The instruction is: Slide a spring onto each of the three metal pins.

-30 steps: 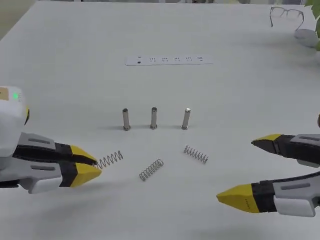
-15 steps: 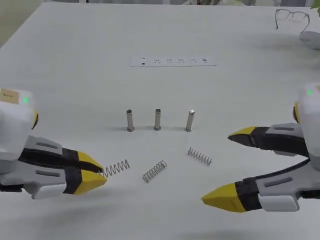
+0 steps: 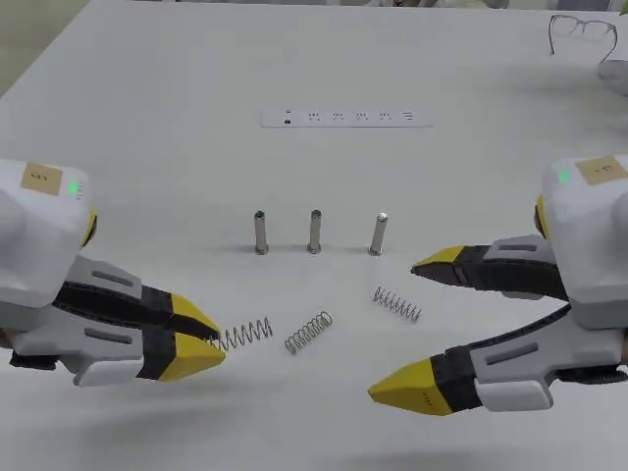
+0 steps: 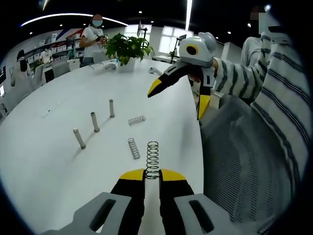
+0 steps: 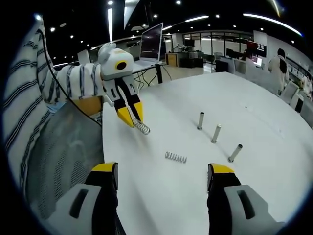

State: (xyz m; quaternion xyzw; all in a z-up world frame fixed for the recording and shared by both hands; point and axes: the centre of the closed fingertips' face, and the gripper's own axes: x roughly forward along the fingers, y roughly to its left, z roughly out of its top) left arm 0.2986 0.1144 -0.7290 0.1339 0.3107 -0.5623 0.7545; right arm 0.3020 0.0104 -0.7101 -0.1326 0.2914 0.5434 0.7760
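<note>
Three metal pins stand upright in a row: left pin [image 3: 261, 233], middle pin [image 3: 315, 232], right pin [image 3: 379, 235]. My left gripper [image 3: 214, 343] is shut on one end of a spring [image 3: 245, 335], which sticks out toward the pins; from its own camera the left gripper [image 4: 152, 173] pinches the spring [image 4: 152, 155]. Two springs lie loose on the table, one in the middle [image 3: 308, 333] and one right of it [image 3: 396, 304]. My right gripper [image 3: 404, 329] is wide open beside that right spring, holding nothing, and the right gripper [image 5: 161, 171] faces a loose spring [image 5: 175, 157].
A white power strip [image 3: 334, 119] lies behind the pins. Glasses [image 3: 579, 29] rest at the far right corner. A potted plant [image 4: 127, 46] stands at the table's far end, with people beyond it. The table's near edge [image 4: 198, 147] runs close to both grippers.
My right gripper has moved left toward the loose springs, still open. The left gripper has crept slightly right with the spring still in it. The camera has also shifted.
</note>
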